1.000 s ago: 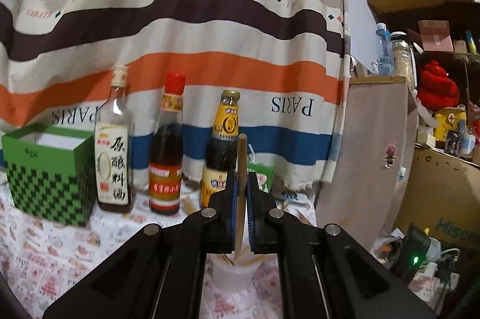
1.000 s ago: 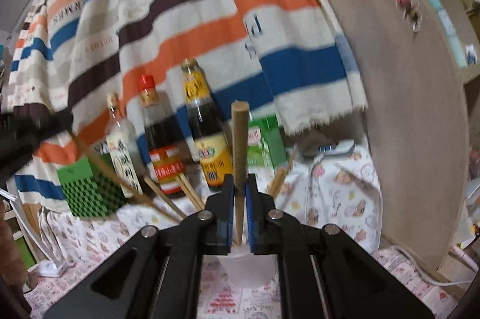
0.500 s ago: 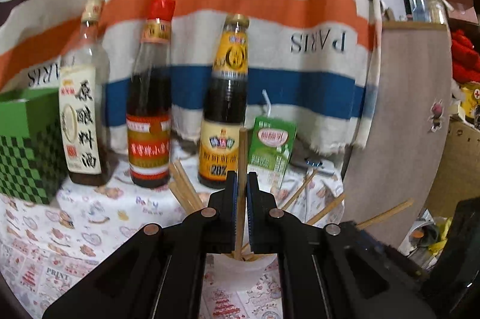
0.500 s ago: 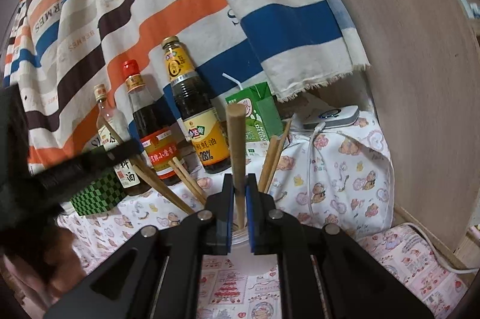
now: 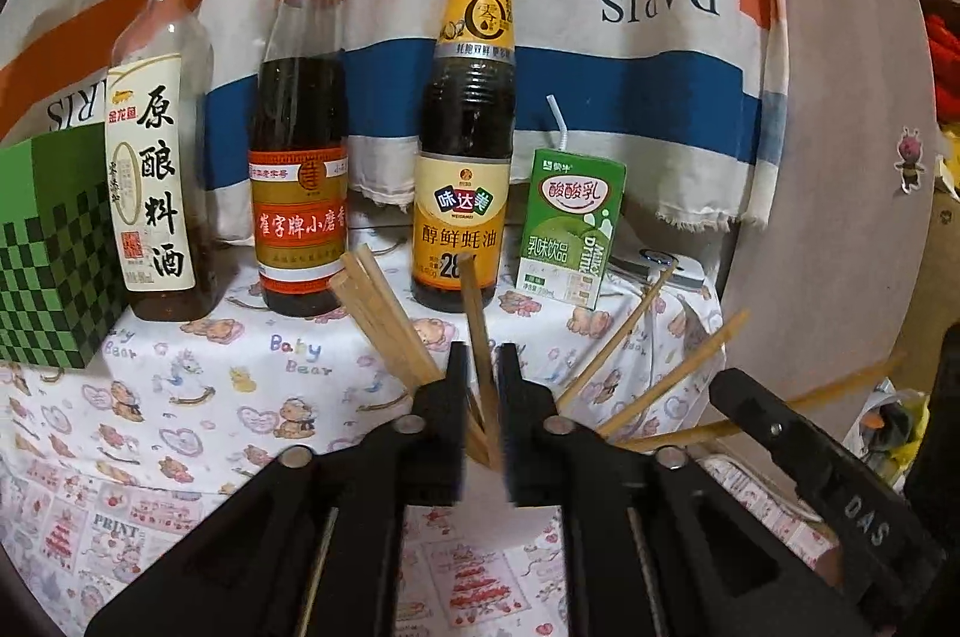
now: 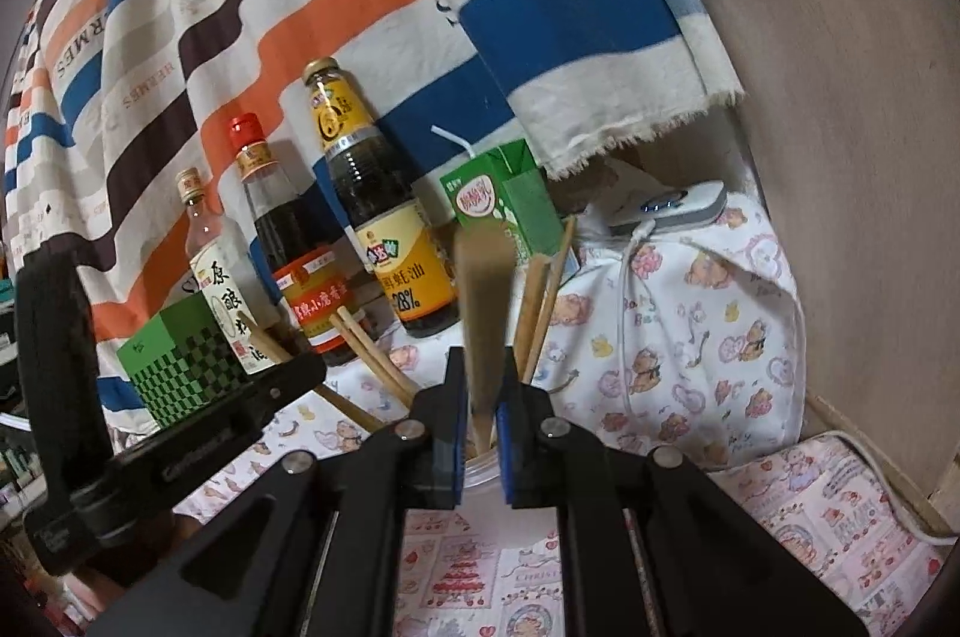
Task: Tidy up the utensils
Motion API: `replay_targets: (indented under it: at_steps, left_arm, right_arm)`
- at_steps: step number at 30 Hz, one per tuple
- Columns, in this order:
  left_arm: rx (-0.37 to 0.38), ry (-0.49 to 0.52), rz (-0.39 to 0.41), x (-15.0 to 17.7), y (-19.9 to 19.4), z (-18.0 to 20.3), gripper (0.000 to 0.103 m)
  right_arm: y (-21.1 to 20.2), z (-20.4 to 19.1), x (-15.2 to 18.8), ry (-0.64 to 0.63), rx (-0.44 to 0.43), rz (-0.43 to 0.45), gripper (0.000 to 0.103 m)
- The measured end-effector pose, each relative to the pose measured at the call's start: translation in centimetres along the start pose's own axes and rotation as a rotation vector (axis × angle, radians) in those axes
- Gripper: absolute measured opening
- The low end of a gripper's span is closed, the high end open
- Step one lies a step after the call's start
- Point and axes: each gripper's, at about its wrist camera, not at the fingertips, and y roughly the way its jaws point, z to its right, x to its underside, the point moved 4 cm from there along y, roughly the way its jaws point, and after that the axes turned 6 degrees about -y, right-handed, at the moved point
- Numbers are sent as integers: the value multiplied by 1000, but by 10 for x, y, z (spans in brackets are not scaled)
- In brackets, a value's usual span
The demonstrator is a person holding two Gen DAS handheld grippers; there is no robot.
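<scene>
A wooden chopstick (image 5: 477,331) stands tilted between the fingers of my left gripper (image 5: 481,355). Its jaws are opening, with a slim gap on each side of the stick. The stick's lower end drops into a translucent white cup (image 5: 480,487) below the fingers. Several more chopsticks (image 5: 384,319) fan out of that cup. My right gripper (image 6: 481,358) is shut on a blurred chopstick (image 6: 483,289) above the same cup (image 6: 480,463). The left gripper's black body (image 6: 180,445) shows at the left of the right wrist view.
Three sauce bottles (image 5: 462,127) and a green milk carton (image 5: 570,229) stand behind the cup. A green checkered box (image 5: 48,247) sits at the left on the printed tablecloth (image 5: 180,397). A striped cloth hangs behind, and a brown board (image 6: 840,97) closes off the right.
My left gripper came down toward the cup and bottles, and its jaws parted around the chopstick. My right gripper closed in on the cup, still gripping its chopstick.
</scene>
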Motion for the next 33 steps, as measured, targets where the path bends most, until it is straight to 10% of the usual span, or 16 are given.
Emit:
replay_targets:
  at_steps: [10, 33]
  left_arm:
    - [-50, 56, 64, -2, -46, -18, 51]
    - [-283, -35, 94, 42, -109, -113, 75]
  right_arm:
    - [-4, -12, 2, -17, -49, -27, 25]
    - [19, -6, 13, -53, -26, -242, 31]
